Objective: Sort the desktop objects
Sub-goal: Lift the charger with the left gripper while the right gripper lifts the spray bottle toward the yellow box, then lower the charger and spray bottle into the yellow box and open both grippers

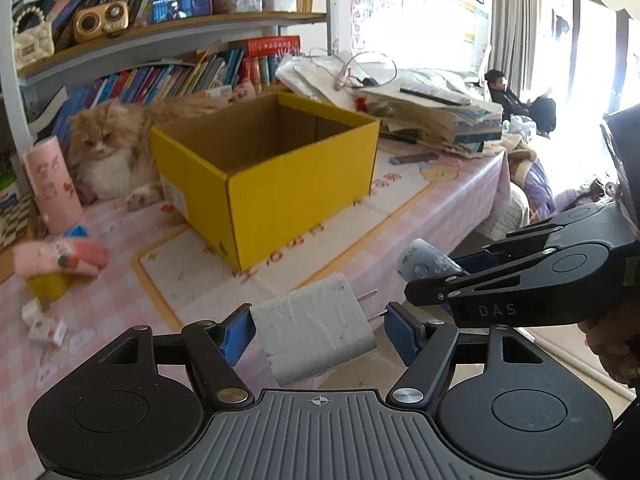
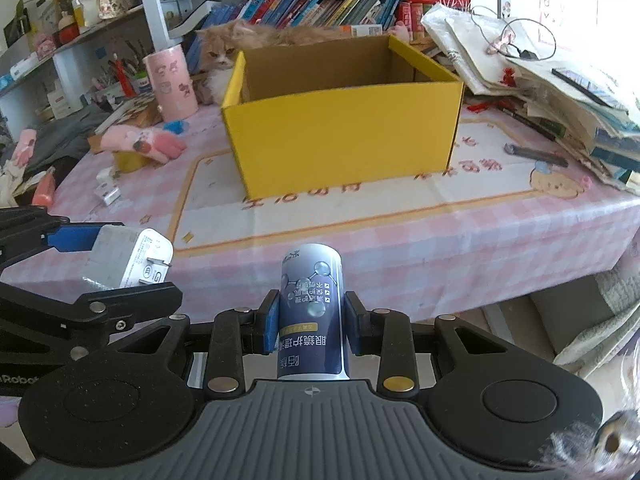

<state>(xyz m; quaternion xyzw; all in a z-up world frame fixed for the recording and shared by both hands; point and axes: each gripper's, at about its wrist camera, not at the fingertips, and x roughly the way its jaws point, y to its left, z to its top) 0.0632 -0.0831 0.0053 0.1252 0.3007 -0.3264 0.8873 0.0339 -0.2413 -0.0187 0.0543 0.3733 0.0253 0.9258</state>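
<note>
The left gripper (image 1: 318,330) pinches a white plastic plug charger (image 1: 316,332), the right gripper (image 2: 312,326) pinches a dark blue printed bottle (image 2: 312,312); both are near the table edge, before the open yellow cardboard box (image 2: 340,136).

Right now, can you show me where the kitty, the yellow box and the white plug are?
cat (image 1: 105,151), left wrist view, on its furry chest.
yellow box (image 2: 340,148), right wrist view, on its front wall.
white plug (image 1: 316,330), left wrist view, on its body, held in the left claw.
</note>
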